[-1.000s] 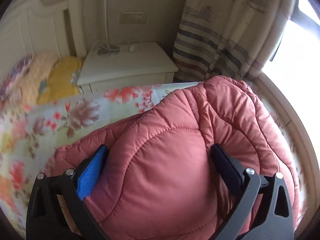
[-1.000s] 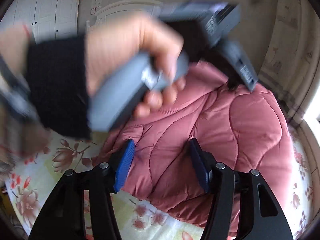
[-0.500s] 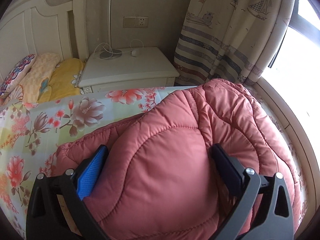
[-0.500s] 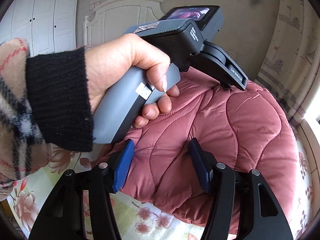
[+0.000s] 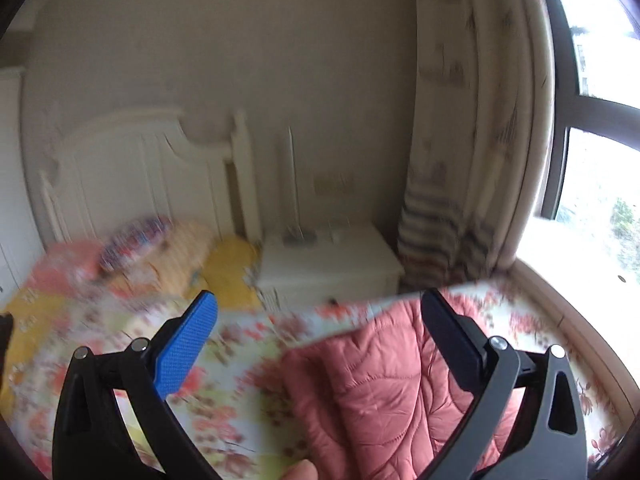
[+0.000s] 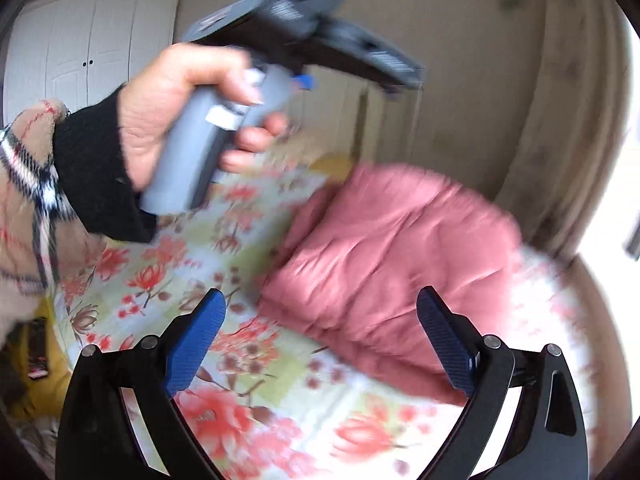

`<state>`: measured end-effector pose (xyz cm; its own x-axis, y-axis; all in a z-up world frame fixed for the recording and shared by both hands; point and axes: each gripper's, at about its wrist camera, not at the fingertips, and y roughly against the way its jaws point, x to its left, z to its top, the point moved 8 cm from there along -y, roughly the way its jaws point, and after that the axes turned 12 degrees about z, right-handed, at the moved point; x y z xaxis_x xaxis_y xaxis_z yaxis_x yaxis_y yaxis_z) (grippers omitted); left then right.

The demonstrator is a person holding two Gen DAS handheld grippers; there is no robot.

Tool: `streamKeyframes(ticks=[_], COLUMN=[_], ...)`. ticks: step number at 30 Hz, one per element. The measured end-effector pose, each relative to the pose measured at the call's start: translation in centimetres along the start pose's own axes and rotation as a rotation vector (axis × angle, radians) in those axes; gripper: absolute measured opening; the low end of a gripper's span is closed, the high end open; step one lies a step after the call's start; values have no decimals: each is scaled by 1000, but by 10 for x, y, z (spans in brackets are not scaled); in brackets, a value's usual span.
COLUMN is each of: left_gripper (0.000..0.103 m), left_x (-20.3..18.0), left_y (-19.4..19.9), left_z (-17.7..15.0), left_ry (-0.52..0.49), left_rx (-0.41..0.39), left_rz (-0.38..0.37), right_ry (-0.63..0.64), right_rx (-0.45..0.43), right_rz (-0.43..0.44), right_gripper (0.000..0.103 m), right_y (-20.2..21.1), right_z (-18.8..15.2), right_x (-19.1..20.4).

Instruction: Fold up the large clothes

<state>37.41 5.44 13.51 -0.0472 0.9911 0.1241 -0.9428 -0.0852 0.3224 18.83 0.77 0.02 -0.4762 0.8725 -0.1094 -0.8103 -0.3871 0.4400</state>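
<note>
A pink quilted puffer jacket [image 5: 384, 392] lies folded in a compact bundle on the floral bedsheet [image 5: 224, 400]. It also shows in the right wrist view [image 6: 392, 248]. My left gripper [image 5: 320, 320] is open and empty, lifted above the bed to the jacket's left. My right gripper [image 6: 320, 320] is open and empty, held above the sheet in front of the jacket. The hand holding the left gripper's grey handle [image 6: 188, 156] shows in the right wrist view. Both views are blurred.
A white bedside table [image 5: 328, 256] stands beyond the bed, with a striped curtain [image 5: 448, 208] and window at right. Yellow and patterned pillows [image 5: 160, 248] lie by the white headboard [image 5: 136, 176]. A white wardrobe [image 6: 80, 52] stands at far left.
Both grippers have lifted up and back off the jacket, which now lies free on the bed. The right gripper's jaws have opened wider. The left hand has risen.
</note>
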Motion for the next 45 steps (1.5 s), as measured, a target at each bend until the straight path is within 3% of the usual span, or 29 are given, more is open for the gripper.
streamKeyframes(ticks=[3, 5, 9, 13, 17, 21, 27, 45], left_gripper=[101, 101, 101, 101, 101, 101, 101, 101], left_x=[19, 20, 5, -13, -27, -37, -40, -40], left_y=[70, 103, 145, 138, 111, 89, 98, 106], left_z=[16, 13, -30, -94, -161, -208, -229, -236], left_ry=[12, 5, -33, -40, 20, 8, 10, 6], left_rx=[-120, -162, -184, -94, 59, 174, 169, 155], left_rz=[71, 72, 27, 5, 7, 37, 57, 60], right_ry=[-6, -28, -113, -136, -160, -258, -287, -249], right_rx=[-133, -224, -275, -222, -132, -55, -25, 7], right_rz=[-74, -120, -223, -252, -278, -240, -228, -171], right_gripper=[99, 99, 99, 99, 99, 99, 99, 99], right_y=[61, 101, 139, 132, 110, 83, 68, 52], right_z=[22, 31, 26, 5, -32, -64, -84, -92], right_x=[-14, -25, -49, -54, -57, -62, -55, -31])
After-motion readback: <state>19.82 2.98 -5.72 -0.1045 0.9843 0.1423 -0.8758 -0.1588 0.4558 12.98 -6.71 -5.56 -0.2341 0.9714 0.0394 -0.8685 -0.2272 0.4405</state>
